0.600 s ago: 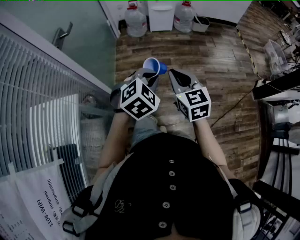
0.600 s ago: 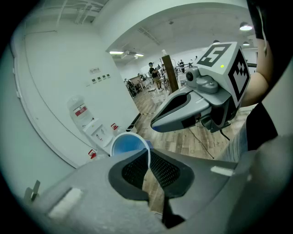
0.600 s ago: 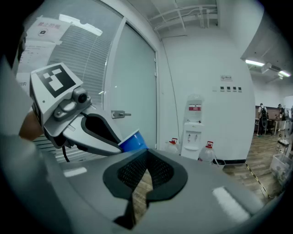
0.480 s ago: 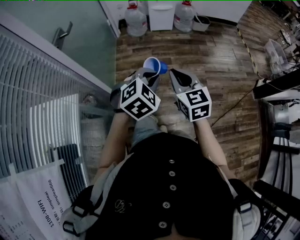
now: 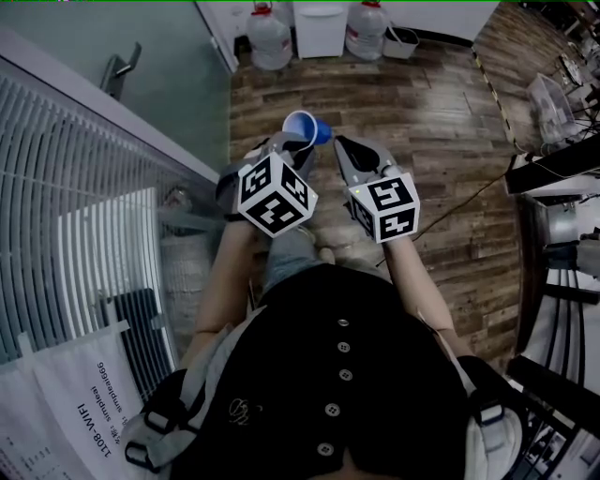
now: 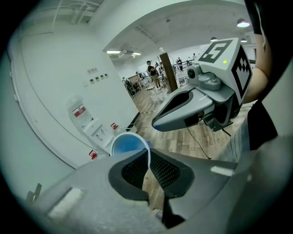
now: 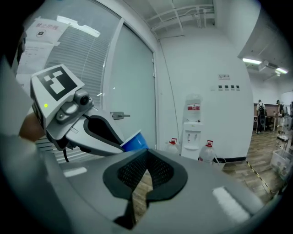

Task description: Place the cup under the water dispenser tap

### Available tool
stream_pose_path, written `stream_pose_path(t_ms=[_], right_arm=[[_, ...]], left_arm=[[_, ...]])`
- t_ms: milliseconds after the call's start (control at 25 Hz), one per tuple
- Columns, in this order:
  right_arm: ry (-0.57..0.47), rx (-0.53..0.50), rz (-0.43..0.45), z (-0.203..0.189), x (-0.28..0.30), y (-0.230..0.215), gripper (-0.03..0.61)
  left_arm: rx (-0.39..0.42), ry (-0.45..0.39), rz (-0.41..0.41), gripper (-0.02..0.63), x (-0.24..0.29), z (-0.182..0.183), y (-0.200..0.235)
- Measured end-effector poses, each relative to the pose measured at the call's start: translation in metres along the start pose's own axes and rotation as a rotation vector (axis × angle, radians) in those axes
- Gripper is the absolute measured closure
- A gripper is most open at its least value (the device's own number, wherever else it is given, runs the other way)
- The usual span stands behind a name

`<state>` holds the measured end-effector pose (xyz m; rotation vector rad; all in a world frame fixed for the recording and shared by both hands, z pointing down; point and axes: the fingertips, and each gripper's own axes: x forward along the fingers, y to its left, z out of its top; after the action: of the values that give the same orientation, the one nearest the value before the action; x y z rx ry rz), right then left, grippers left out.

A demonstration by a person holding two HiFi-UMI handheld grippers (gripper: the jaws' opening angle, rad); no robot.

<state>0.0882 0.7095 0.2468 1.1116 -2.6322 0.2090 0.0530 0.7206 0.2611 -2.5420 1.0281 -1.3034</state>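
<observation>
carrying the blue cup [image 5: 305, 127] out front, pinched by its rim in the left gripper [image 5: 294, 146]. pads are clamped on the cup wall, cup tilted with its mouth toward the person. right gripper [image 5: 343, 146] rides just beside it, jaws closed together on nothing.

change over the last half second is small. both grippers and the cup have crept a bit up the head view, toward the water dispenser [image 5: 319, 17] at the far wall. the grip looks the same.

the dispenser stands between two big water bottles [image 5: 269, 39], well apart from the cup across the wooden floor [image 5: 422, 103]. the tap is too small to make out from here.

my read: this is the approach leg, cup nowhere near the tap yet. next it needs the gap closed and the cup righted, mouth up under the tap. a rim pinch could let it swing on the way.
</observation>
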Motion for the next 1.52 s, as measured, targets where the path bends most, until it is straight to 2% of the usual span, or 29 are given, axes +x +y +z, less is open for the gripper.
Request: stream_pose_path(t_ms=[440,600,920,1320,1520], right_arm=[[-0.007,0.046,-0.01,-0.001,0.005,-0.015,0.578],[0.003,0.068,-0.01,0.001,0.022,-0.027,0.578],[0.023,0.083,-0.014,0.007,0.097,-0.065,0.578],[0.044,0.116,-0.024,0.053,0.217,-0.119,0.578],[0.048,0.138,-0.041,0.071,0.273,-0.144,0.578]], left_arm=[[0.031,0.047,-0.032,0.597,0.018,-0.006,0.0],[0.028,0.053,-0.047,0.597,0.028,-0.003,0.014],[0.011,0.056,-0.056,0.597,0.077,-0.018,0.081],[0.032,0.073,-0.1,0.597,0.141,-0.026,0.208],[0.034,0.049,-0.117,0.597,0.167,-0.027,0.266]])
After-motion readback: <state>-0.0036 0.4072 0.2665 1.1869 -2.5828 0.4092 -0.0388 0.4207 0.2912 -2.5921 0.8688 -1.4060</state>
